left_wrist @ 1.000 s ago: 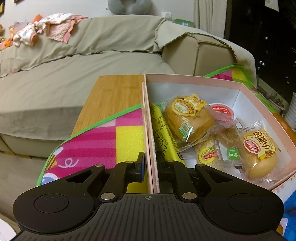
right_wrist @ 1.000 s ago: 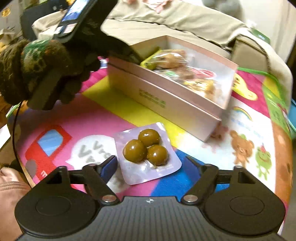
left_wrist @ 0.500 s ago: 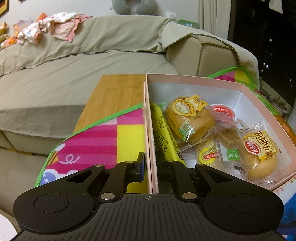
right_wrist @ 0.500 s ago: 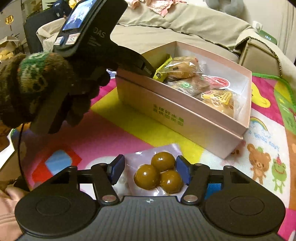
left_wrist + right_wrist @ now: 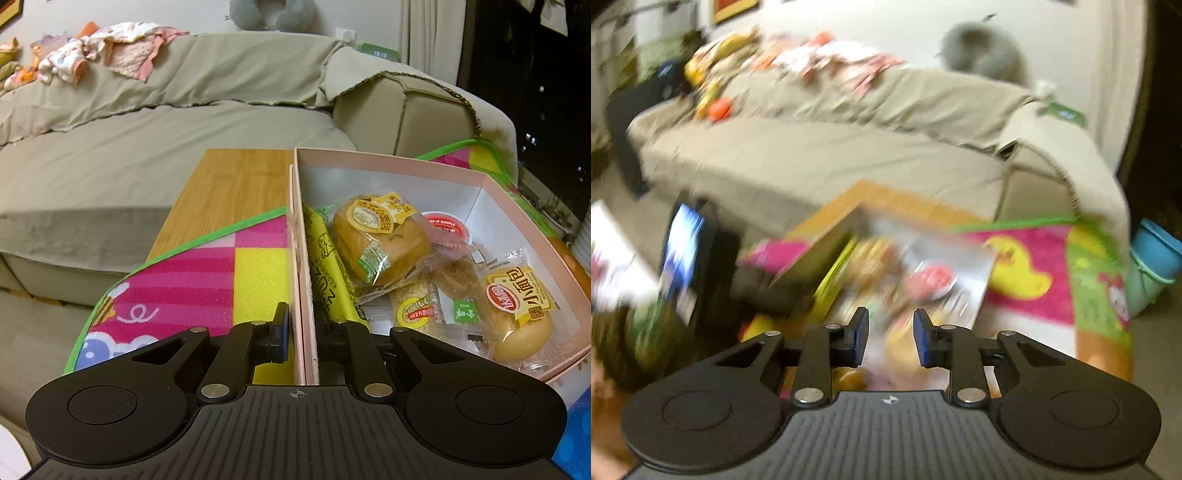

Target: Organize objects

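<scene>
Two grippers were at work. The left gripper (image 5: 300, 328), bottom centre of its view, was clamped on the near wall of the pink box (image 5: 388, 162), one finger outside, one inside. Snacks (image 5: 380, 240) filled the box on the mat (image 5: 207, 273). The right gripper (image 5: 891, 332) had just been closing; its jaws stood narrowly apart, and through the blur I could not tell whether anything was held. Behind stood a sofa (image 5: 147, 140).

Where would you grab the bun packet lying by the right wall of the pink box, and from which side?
Probably from above, pinching the bun packet's clear crimped flap at its far end. The packet lies flat, its long side near the pink box's wall and other packets crowding its left, so only the top looks free.
</scene>
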`<state>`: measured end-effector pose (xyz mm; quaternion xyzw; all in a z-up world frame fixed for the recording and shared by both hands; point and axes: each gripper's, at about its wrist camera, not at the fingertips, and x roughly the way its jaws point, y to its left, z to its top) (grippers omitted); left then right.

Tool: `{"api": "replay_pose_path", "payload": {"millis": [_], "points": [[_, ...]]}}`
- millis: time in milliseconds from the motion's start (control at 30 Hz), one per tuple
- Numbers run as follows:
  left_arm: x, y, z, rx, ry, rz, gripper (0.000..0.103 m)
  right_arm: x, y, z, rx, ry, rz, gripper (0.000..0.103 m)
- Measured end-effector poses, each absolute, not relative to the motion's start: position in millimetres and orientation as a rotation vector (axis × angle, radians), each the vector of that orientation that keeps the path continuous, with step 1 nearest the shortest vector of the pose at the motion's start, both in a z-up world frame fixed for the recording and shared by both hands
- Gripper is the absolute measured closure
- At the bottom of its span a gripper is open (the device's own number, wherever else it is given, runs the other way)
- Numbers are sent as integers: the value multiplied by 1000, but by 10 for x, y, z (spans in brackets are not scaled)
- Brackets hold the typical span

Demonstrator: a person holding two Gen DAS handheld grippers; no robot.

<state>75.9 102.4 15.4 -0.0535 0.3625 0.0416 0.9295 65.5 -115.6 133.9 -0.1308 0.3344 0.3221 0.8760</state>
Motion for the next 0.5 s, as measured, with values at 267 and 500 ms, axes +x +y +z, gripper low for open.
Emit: {"api": "replay_pose_path", "payload": {"millis": [267, 500], "points": [[744, 1033, 150, -101, 740, 76, 90, 521, -1087, 1031, -336, 763, 739, 50], [735, 1040, 149, -96, 741, 73, 90, -17, -1047, 675, -473, 765, 819, 19]]}}
